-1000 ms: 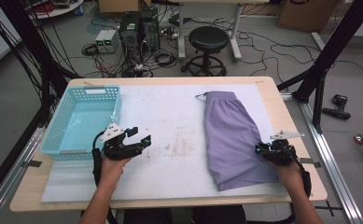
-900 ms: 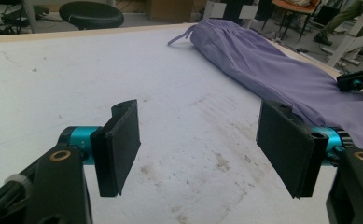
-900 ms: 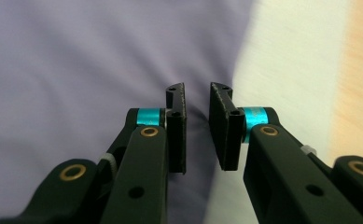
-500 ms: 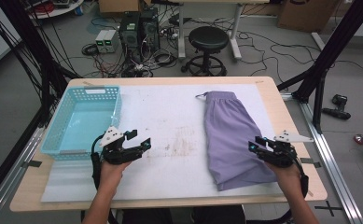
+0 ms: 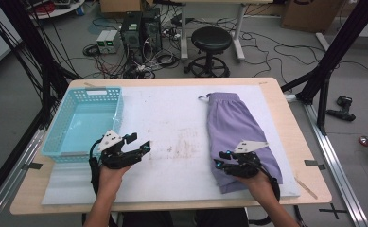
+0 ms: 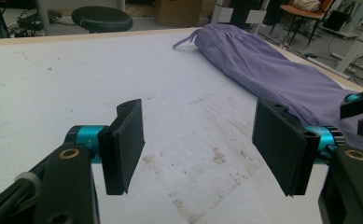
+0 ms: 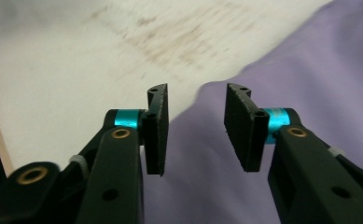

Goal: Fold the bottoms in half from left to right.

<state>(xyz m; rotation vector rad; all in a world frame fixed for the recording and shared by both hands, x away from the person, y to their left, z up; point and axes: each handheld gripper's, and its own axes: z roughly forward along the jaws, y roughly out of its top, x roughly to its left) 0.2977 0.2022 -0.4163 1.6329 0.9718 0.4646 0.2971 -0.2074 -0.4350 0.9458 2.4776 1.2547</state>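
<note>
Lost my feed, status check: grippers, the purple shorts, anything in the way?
Left gripper open, over bare mat. Right gripper open over purple shorts, near their left edge, jaws just closing, nothing pinched. Basket far left; path unobstructed.

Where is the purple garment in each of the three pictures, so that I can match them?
High view: the purple garment lies on the right half of the table, its near end under the right gripper.
Left gripper view: it runs from top centre down to the right edge.
Right gripper view: it covers the right and lower part, beneath the open jaws.
Shared landmark: the brown stain on the white mat.
</note>
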